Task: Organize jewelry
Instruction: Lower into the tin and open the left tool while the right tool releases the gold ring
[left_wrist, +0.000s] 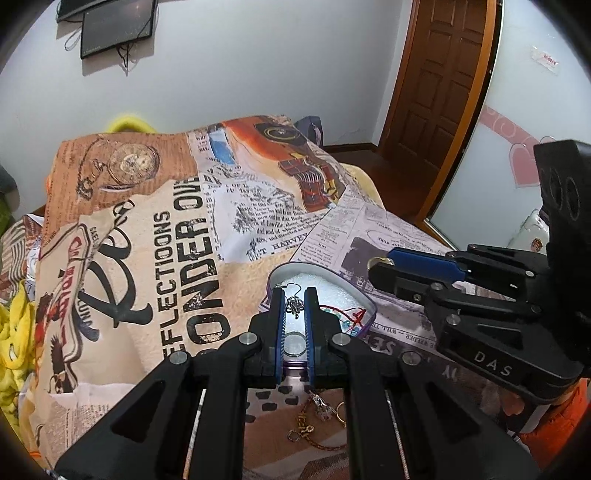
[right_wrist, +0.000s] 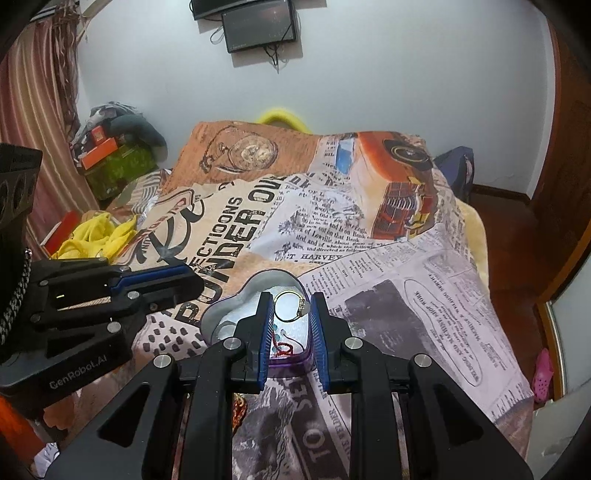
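Now, from the left wrist view, the left hand-held gripper (left_wrist: 294, 295) pinches a small silver earring (left_wrist: 294, 305) between its blue pads, the hook end pointing up and away, so its long axis runs roughly along the fingers. It hangs directly over the heart-shaped tin (left_wrist: 364, 301), which sits on the printed blanket (left_wrist: 147, 236) of the bed with white foam lining, a red string bracelet (left_wrist: 341, 314) and a round silver piece (left_wrist: 294, 343) already inside. The right hand-held gripper (left_wrist: 376, 267) reaches in from the right, just beyond the tin's far rim, with a gold ring barely showing at its tip. More chains (left_wrist: 314, 424) lie on the blanket below the left fingers, nearer the person.

From the right wrist view, the right hand-held gripper (right_wrist: 292, 304) clamps a gold ring (right_wrist: 291, 306), its hoop face-on to the camera and its pale stone toward the right pad. The tin (right_wrist: 236, 291) lies straight ahead and just below; the left gripper (right_wrist: 192, 280) sits beside the tin's left lobe. Both loads seem poised above the tin, the earring closer to its middle, so the left looks readier to release downward.
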